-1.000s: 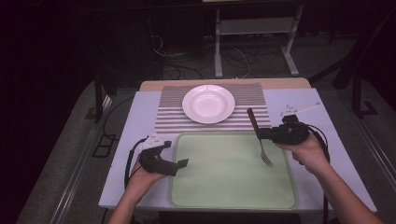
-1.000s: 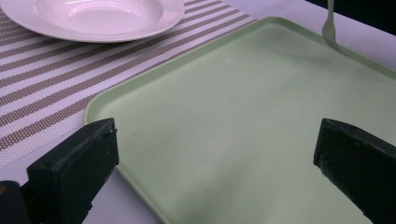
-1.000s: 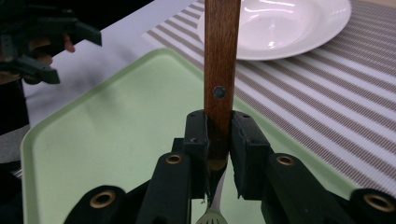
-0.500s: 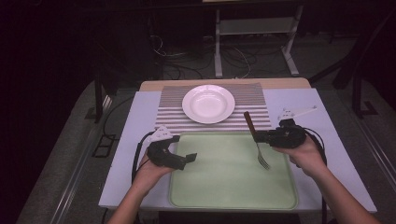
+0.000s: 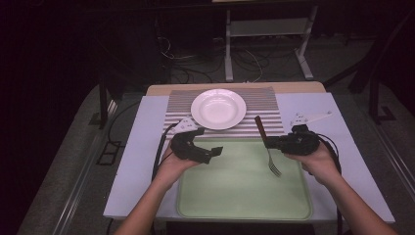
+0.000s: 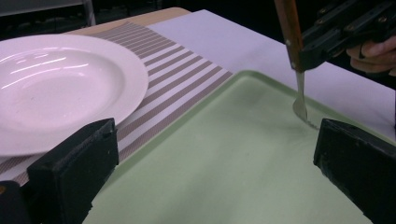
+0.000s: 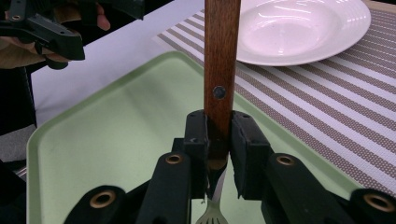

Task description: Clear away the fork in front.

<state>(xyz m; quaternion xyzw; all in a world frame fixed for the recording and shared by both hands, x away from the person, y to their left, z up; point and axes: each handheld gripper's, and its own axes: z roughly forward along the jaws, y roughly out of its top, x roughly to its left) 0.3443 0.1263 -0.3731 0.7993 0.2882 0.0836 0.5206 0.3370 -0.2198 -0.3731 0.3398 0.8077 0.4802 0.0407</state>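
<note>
since the earlier frame the left gripper (image 5: 215, 152) has lifted toward the plate (image 5: 218, 108), jaws wide apart over the green tray's (image 5: 244, 200) near-left edge, while the right gripper (image 5: 270, 143) clamps the fork (image 5: 268, 147) above the tray's far-right corner.

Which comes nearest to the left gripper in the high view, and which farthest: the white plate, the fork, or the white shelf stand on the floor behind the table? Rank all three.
Measured from the left gripper:
1. White plate, just beyond it on the striped placemat.
2. Fork, across the green tray to its right, held in the right gripper.
3. White shelf stand, far back on the floor.
</note>
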